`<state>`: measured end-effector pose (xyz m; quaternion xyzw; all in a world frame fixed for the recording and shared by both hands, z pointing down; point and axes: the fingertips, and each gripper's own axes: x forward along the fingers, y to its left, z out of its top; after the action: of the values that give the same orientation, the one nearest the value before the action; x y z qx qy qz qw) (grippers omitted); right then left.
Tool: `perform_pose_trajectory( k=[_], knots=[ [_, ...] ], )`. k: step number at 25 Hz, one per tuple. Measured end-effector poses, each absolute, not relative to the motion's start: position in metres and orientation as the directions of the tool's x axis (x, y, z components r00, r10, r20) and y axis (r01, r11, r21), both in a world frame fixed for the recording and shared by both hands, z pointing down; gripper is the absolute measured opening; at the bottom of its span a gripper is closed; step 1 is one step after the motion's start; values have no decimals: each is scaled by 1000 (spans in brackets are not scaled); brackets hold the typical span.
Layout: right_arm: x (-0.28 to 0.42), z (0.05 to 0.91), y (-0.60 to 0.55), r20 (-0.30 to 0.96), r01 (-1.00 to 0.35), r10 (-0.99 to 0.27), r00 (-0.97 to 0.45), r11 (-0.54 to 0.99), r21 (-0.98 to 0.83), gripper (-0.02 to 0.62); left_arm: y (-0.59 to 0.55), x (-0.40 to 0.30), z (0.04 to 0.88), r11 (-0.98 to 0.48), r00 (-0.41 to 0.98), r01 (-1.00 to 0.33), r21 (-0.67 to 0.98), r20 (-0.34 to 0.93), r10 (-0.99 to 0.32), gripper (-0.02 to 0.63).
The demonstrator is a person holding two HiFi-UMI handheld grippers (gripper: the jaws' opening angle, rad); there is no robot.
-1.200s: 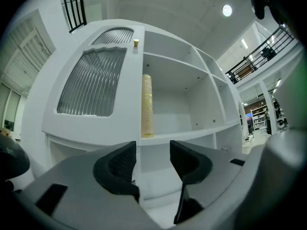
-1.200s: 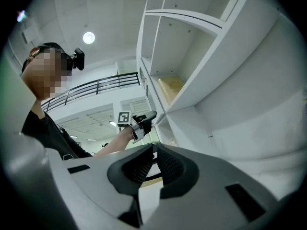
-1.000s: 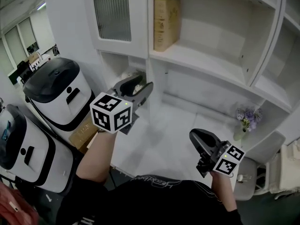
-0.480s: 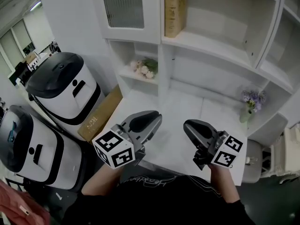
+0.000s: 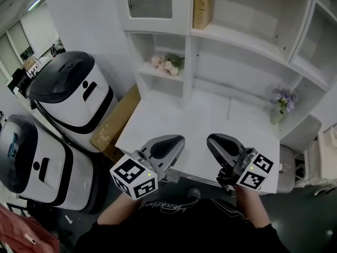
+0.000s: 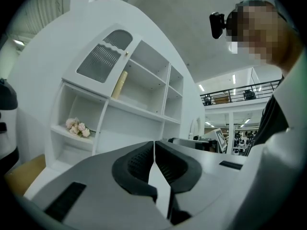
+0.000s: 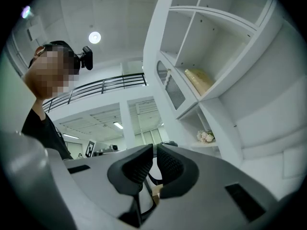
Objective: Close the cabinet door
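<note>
Left gripper is fully clamped: the two black ribbed pads meet along one thin seam, with nothing pinched in there. Right gripper is pretty much the same, pads all but touching with just a hairline gap at the tips and nothing held. Both have smooth grey plastic bodies with a black-and-white marker cube on the back, and they hover side by side over the near edge of the white desk top, touching nothing.

The cabinet door is up at the top left of the white shelving unit, well away from both grippers. It's a white frame around a ribbed grey glass panel with an arched top, and it looks to sit flush with the unit.

Right beside it, a tan book stands upright on an open shelf. Pale pink flowers sit in the cubby under the door. Small purple flowers in a vase are at the desk's right end. A flat brown cardboard box leans by the desk's left side, next to two rounded, glossy white-and-black machines.
</note>
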<state>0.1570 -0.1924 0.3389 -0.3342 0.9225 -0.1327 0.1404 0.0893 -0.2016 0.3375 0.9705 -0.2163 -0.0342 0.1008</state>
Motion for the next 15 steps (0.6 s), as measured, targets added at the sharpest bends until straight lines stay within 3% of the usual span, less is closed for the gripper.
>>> perform_pose_trajectory(
  k=[15],
  knots=[
    [130,356,-170,-133,-626,-695,-707,702,-339,55,-186,64,357,-875,904,-408,259,-23,-428,29]
  ],
)
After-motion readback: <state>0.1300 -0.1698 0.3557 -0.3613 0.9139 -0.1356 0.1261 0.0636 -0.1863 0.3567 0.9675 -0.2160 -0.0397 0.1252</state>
